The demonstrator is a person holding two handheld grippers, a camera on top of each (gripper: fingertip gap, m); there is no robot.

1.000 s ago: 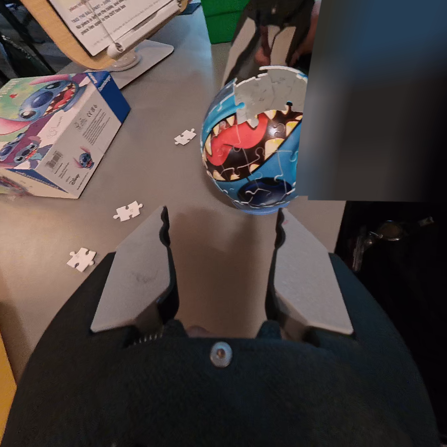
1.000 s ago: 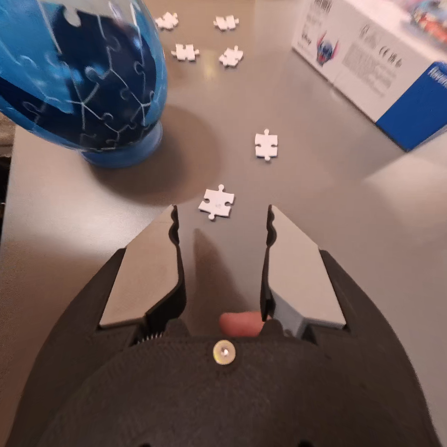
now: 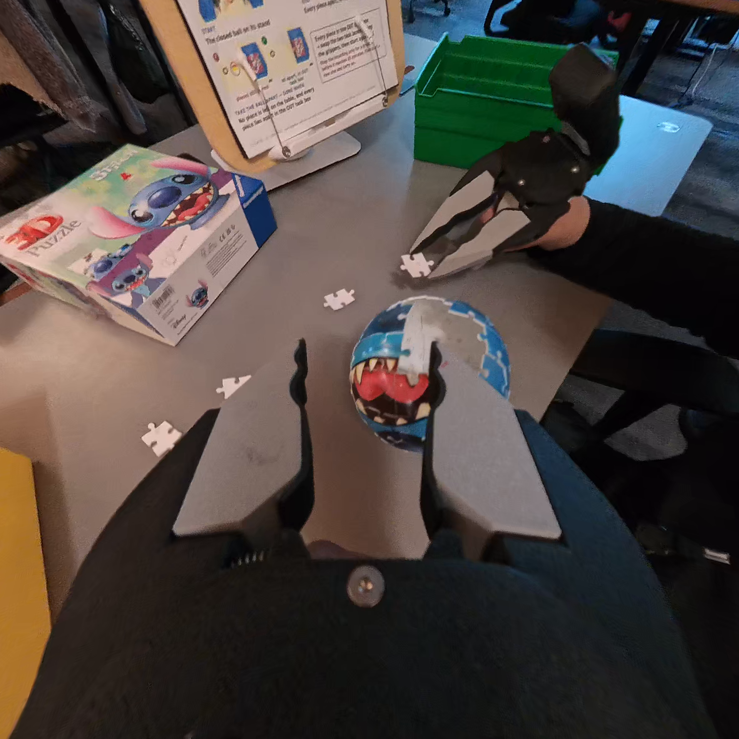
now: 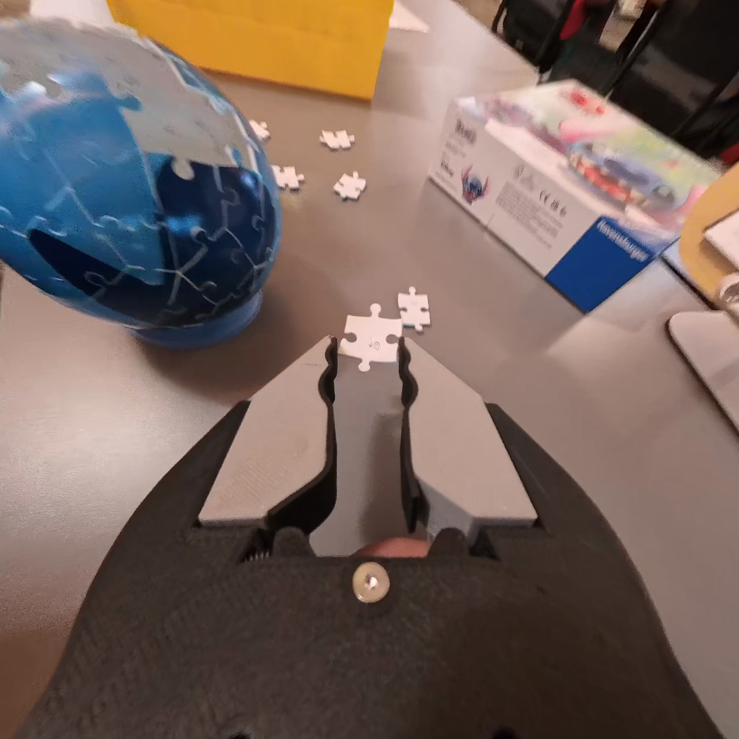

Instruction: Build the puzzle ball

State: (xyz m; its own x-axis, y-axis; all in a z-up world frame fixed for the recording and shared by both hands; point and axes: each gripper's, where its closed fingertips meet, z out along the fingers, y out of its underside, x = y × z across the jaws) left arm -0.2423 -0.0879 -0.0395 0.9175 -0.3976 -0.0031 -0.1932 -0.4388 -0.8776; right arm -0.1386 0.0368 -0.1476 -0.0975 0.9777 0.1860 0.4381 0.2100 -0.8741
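The blue puzzle ball [image 3: 404,384] stands on its blue base on the grey table [image 3: 360,224], with a grey-white patch of pieces on top. It also shows in the right wrist view [image 4: 120,224]. My left gripper [image 3: 367,347] is open and empty, above and just short of the ball, its right finger in front of it. My right gripper [image 4: 367,340] is shut on a white puzzle piece [image 4: 374,338] low at the table surface, right of the ball. The same gripper [image 3: 420,262] and piece [image 3: 416,264] show beyond the ball in the left wrist view.
Several loose white pieces lie on the table [image 3: 338,299] [image 3: 232,386] [image 4: 415,310] [image 4: 351,186]. The puzzle box [image 3: 132,236] lies at the left, an instruction stand [image 3: 288,72] and green bin [image 3: 480,96] at the back. A yellow box [image 4: 260,40] stands beyond the ball. The tips of one gripper are about 20 cm away from the tips of the other.
My right gripper moved forward to the nearest white piece and closed on it. My left gripper rose and pulled back, now looking down on the ball.
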